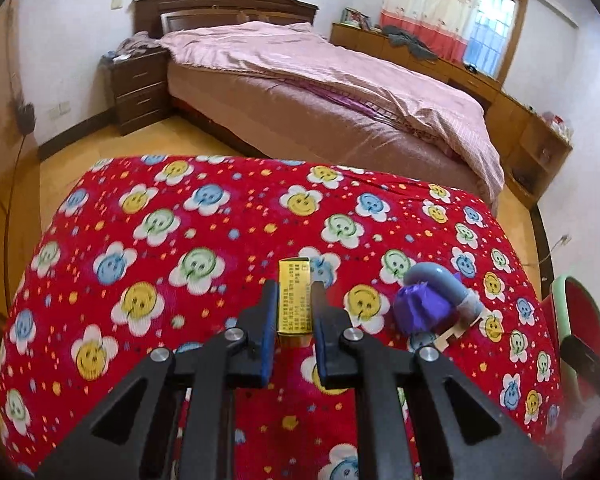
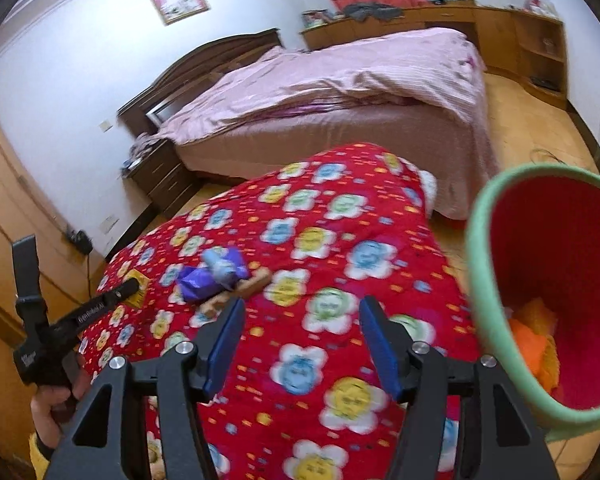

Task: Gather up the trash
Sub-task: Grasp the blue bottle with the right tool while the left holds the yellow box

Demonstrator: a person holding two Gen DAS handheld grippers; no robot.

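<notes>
The gold box (image 1: 295, 298) is clamped in our left gripper (image 1: 295, 308); our right gripper (image 2: 300, 344), half open and empty, waits. Next we carry the box to the bin (image 2: 496, 320).

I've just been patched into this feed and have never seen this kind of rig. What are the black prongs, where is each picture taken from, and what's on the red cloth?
There is no robot arm here: a person carries a two-finger tool in each hand, each with a camera looking along its fingers.

The left view shows the left tool, shut on a small gold box. The right view shows the right tool with its blue pads apart and nothing between them; the left tool also appears at its left side, with the hand gripping it.

The red flowered cloth carries a crumpled purple wrapper, a grey curved piece and a small flat tan piece. A red bin with a green rim, orange scraps inside, stands to the right.
</notes>
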